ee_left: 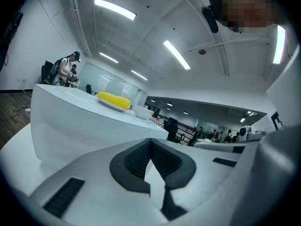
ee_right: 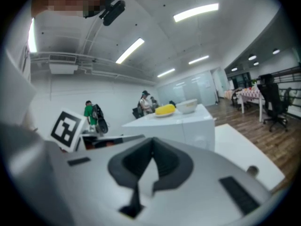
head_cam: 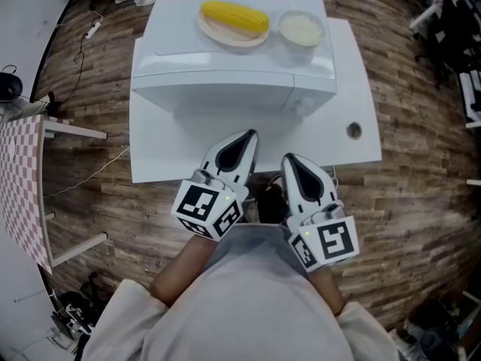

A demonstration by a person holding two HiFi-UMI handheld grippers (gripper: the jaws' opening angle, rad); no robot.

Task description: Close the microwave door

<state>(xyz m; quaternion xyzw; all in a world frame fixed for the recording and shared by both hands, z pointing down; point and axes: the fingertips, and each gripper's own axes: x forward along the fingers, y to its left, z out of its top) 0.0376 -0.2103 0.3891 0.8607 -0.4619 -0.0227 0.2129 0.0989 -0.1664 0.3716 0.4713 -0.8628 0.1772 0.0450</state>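
Note:
A white microwave (head_cam: 233,74) stands on a white table (head_cam: 353,89); from above its door looks flush with the front. On its top lie a yellow corn cob (head_cam: 234,17) on a plate and a white bowl (head_cam: 301,28). My left gripper (head_cam: 248,135) and right gripper (head_cam: 289,159) hover side by side over the table's near edge, both shut and empty, short of the microwave. The left gripper view shows its jaws (ee_left: 150,142) closed below the microwave (ee_left: 84,121). In the right gripper view the gripper (ee_right: 153,142) points at the microwave (ee_right: 188,124).
A round hole (head_cam: 353,131) sits in the table to the microwave's right. A checkered table (head_cam: 19,186) stands at the left on the wooden floor, with a cable (head_cam: 83,43) nearby. Chairs and people are in the far background.

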